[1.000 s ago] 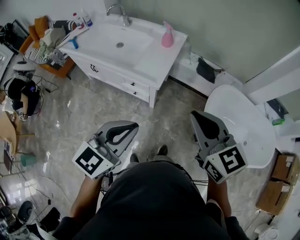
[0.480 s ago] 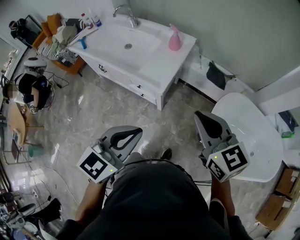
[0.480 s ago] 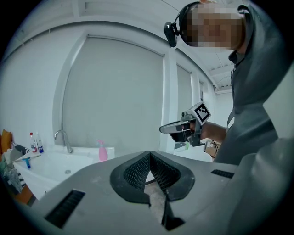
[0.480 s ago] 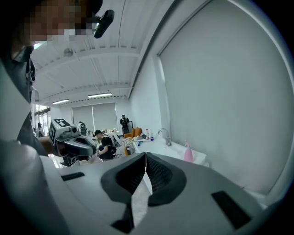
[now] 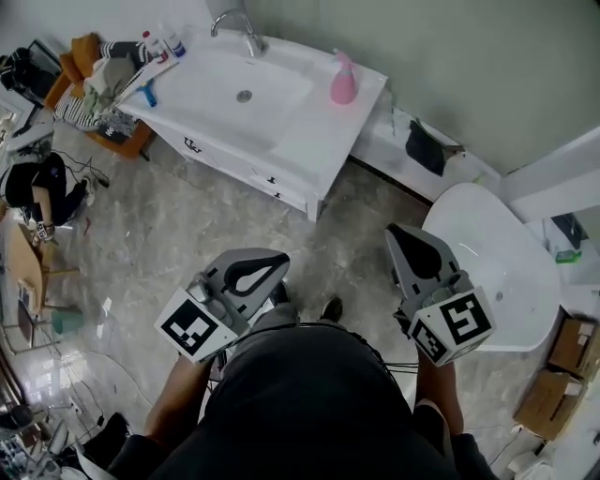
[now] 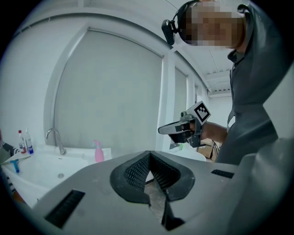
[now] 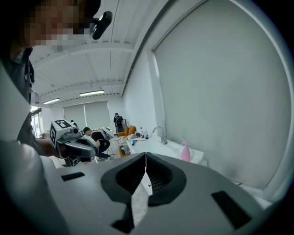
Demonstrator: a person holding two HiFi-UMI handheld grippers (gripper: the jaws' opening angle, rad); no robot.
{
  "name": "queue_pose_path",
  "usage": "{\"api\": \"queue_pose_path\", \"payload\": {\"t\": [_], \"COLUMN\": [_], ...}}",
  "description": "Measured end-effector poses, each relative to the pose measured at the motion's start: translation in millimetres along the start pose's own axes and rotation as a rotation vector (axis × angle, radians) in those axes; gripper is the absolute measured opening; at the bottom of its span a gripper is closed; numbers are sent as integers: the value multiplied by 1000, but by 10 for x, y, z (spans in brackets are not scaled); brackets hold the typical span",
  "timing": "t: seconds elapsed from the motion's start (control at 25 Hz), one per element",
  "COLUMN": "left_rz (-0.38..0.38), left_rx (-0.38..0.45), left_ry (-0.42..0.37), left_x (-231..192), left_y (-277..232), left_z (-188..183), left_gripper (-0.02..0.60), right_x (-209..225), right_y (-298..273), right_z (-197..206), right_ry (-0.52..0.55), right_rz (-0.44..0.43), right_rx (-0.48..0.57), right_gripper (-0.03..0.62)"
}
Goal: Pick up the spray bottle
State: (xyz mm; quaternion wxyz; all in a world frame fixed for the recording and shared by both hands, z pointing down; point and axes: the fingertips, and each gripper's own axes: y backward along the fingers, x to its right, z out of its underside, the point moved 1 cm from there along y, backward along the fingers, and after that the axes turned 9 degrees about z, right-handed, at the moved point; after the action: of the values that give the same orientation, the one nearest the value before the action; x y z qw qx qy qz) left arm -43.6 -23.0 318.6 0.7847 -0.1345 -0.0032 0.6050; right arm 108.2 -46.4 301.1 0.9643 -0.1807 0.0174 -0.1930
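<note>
The pink spray bottle (image 5: 342, 80) stands upright on the white surface (image 5: 309, 131) of the washstand. It is at the back corner, right of the basin (image 5: 242, 89) and close to the grey wall (image 5: 450, 56). The tap (image 5: 239, 23) is farther along the same back edge.

I hold both tools low in front of me, well apart from the bottle, with a stretch of marble floor (image 5: 178, 225) between us. My left gripper (image 5: 267, 265) has its fingers closed together with nothing between them. In the left gripper view the ribbed pads meet at the tip (image 6: 149, 154), and the bottle (image 6: 98, 151) shows small, off to the left of that tip.

My right gripper (image 5: 405, 242) is the same, fingers pressed together and empty. In the right gripper view the bottle (image 7: 185, 150) stands to the right of the closed tip (image 7: 145, 156), far behind it. Neither tool touches the bottle or the surface.
</note>
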Motion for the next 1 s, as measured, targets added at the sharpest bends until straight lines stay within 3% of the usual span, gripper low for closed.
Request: {"api": "queue_pose_path", "payload": {"t": [0.28, 0.72, 1.0], "left_rz": [69, 117, 118], "left_rx": [29, 79, 47], "left_ry": [-54, -39, -30], "left_x": [-568, -1235, -1471], "left_y": [170, 388, 23], "left_z": [-152, -184, -180], "left_gripper": [3, 3, 3], "right_x": [-153, -302, 126], "right_y": [-429, -904, -1157], "right_z": [-247, -492, -490], "right_ry": [12, 32, 20], "right_rz": [70, 146, 132], "right_rx": [4, -11, -34], "right_gripper": [11, 11, 11]}}
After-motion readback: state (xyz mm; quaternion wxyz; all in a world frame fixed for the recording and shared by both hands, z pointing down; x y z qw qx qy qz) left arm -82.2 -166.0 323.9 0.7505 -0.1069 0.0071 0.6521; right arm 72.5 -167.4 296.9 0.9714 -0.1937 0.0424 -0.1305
